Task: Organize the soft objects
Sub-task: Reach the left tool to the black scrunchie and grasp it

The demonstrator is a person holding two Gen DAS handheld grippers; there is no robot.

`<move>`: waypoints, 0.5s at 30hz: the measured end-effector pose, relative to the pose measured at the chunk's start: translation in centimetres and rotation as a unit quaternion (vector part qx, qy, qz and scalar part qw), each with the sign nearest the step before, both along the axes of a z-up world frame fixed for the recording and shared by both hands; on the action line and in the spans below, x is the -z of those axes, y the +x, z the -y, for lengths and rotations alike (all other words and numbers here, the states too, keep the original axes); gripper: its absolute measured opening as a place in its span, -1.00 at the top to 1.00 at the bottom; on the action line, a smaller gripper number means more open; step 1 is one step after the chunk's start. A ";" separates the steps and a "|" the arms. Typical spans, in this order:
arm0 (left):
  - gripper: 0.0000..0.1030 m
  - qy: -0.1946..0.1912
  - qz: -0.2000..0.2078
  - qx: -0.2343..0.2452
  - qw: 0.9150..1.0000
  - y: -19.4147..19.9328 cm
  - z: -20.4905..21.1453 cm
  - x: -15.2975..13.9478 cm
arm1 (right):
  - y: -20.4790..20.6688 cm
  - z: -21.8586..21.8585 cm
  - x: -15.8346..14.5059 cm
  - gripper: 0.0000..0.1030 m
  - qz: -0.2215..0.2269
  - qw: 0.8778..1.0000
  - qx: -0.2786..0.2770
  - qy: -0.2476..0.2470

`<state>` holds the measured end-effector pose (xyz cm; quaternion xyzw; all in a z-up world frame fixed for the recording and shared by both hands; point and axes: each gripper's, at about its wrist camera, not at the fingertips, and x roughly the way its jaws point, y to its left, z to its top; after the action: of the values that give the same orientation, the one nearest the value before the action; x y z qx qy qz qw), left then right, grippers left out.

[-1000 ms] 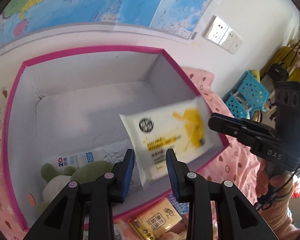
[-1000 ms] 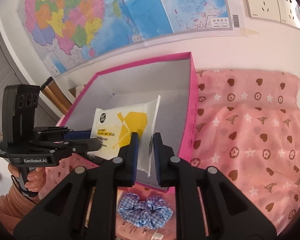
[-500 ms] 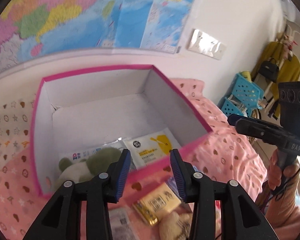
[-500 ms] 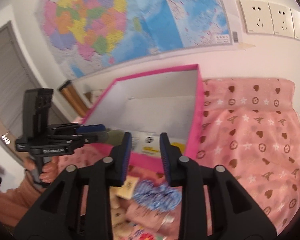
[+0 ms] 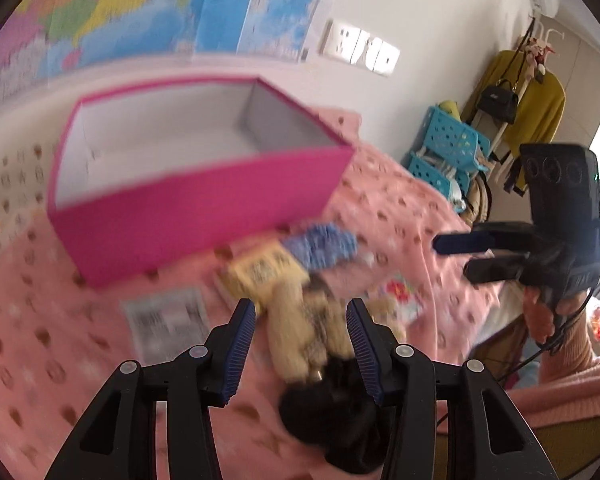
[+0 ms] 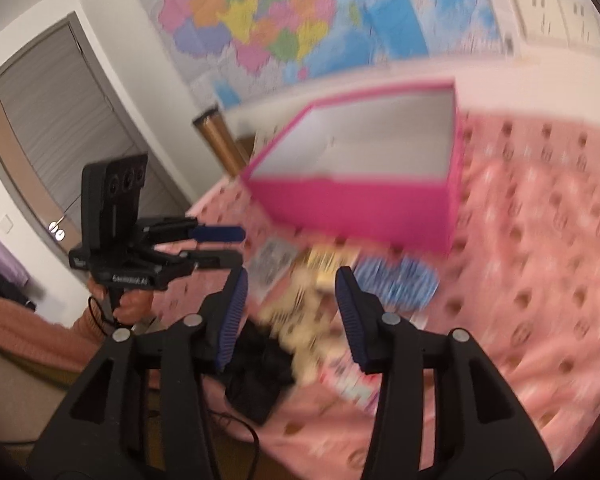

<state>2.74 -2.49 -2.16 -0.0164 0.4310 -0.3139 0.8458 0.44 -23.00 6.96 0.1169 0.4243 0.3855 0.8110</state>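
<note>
A pink box (image 5: 196, 200) stands open on the pink patterned cloth; it also shows in the right wrist view (image 6: 364, 204). In front of it lie a beige plush toy (image 5: 300, 324), a black soft item (image 5: 332, 412), a blue checked scrunchie (image 5: 320, 244), a yellow packet (image 5: 260, 268) and a white packet (image 5: 164, 320). My left gripper (image 5: 302, 346) is open and empty, above the plush toy. My right gripper (image 6: 290, 312) is open and empty, above the same pile (image 6: 300, 320). Both views are blurred.
The wall behind holds a map (image 6: 284, 20) and sockets (image 5: 360, 46). Blue baskets (image 5: 444, 152) and a coat rack stand at the right. A door (image 6: 60, 128) is at the left. The bed's front edge is near.
The right gripper let go of the white and yellow wipes pack into the box. Both grippers pulled back from the box and opened wider over the pile in front.
</note>
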 end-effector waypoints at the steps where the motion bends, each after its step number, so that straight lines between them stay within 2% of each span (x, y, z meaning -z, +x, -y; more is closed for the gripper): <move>1: 0.06 0.000 -0.006 -0.001 1.000 -0.3 0.0 0.5 | -0.5 -0.5 0.9 0.07 -0.015 1.000 -0.010 -0.005; 6: 0.06 0.003 -0.045 -0.002 0.999 -1.8 -0.3 3.0 | -2.1 -3.1 5.4 0.07 -0.083 0.995 -0.042 -0.022; 10: 0.04 0.001 -0.061 0.002 0.998 -3.1 -0.4 4.0 | -2.7 -4.6 8.4 -0.05 -0.131 0.990 -0.048 -0.024; 15: -0.02 -0.001 -0.077 0.002 0.997 -4.1 -0.8 5.1 | -2.9 -6.1 10.2 -0.14 -0.154 0.986 -0.051 -0.024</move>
<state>-1.35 -1.68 -7.30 -0.0409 0.4943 -0.3137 0.8097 -2.47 -16.94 -3.22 0.1334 0.5587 0.3931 0.7180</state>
